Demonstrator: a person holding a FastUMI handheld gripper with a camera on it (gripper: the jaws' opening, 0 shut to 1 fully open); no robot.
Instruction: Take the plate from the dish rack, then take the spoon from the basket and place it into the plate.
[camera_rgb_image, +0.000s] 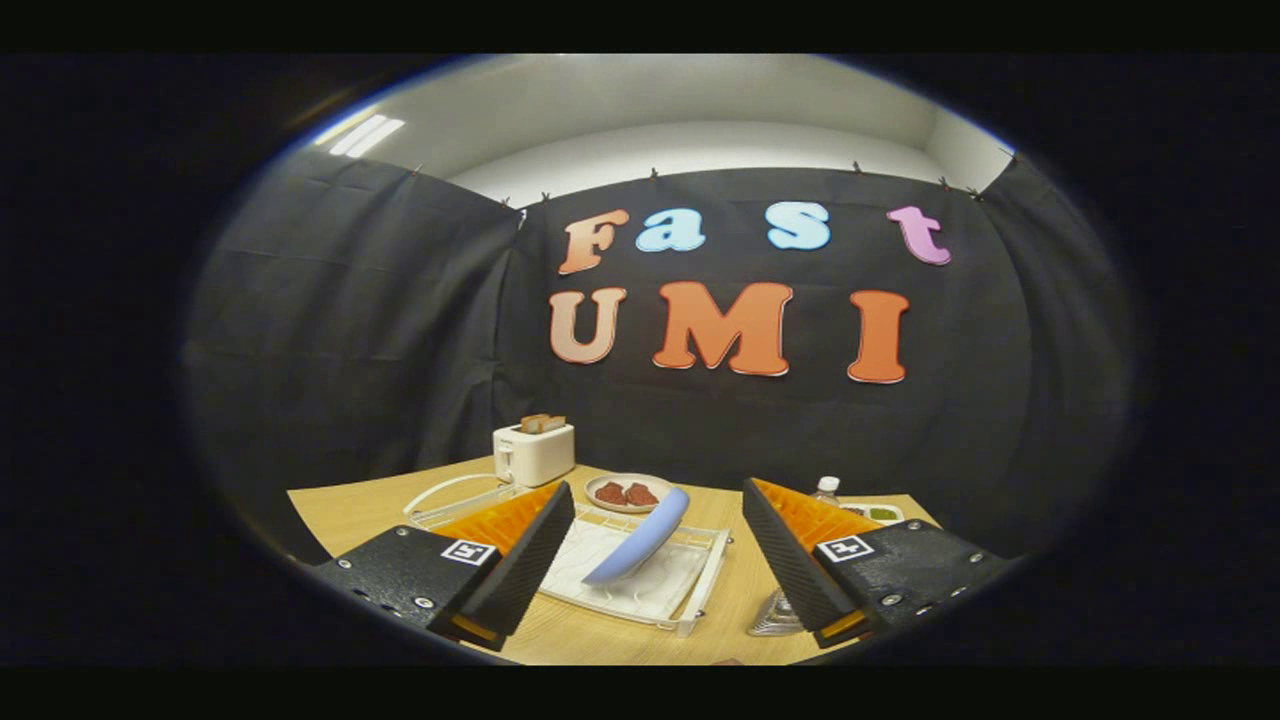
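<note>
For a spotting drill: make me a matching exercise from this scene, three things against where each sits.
Things:
1. blue plate
2. toaster
3. dish of red food

Places:
A. at the table's far edge, bread in its slots
B. beyond the rack, flat on the table
C. on edge in the white dish rack, between the open gripper fingers

Pairs: 1-C, 2-A, 3-B

The gripper (650, 565) has two wedge-shaped fingers with ribbed inner faces. Each finger is fixed to a dark, flat block fastened with silver screws and bearing a square black-and-white marker on top.
</note>
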